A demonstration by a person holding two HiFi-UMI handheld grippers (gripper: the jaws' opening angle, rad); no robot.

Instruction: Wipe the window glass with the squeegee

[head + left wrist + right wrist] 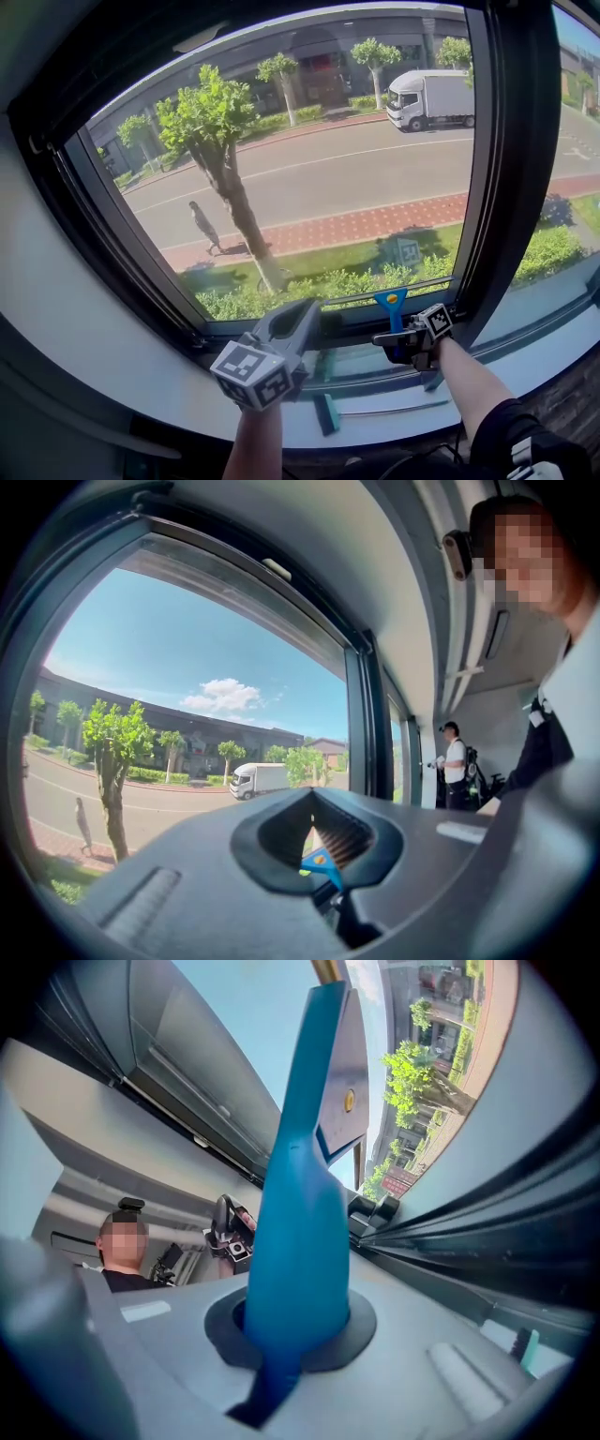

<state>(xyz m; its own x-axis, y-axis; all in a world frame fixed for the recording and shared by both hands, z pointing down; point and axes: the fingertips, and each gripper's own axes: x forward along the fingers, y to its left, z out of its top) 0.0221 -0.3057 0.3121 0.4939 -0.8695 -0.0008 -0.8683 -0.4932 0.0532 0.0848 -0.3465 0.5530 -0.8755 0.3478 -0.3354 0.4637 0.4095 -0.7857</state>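
The window glass fills the head view, with a street, trees and a truck behind it. My right gripper is shut on the blue squeegee at the bottom right corner of the pane. The handle stands upright from the jaws, its head against the lower frame. In the right gripper view the squeegee rises straight out of the right gripper. My left gripper is just to its left, jaws together, holding nothing. The squeegee shows past the left gripper.
A dark vertical frame post bounds the pane on the right, with another pane beyond it. A pale window sill runs below, and a teal-ended tool lies on it. A person stands farther back in the room.
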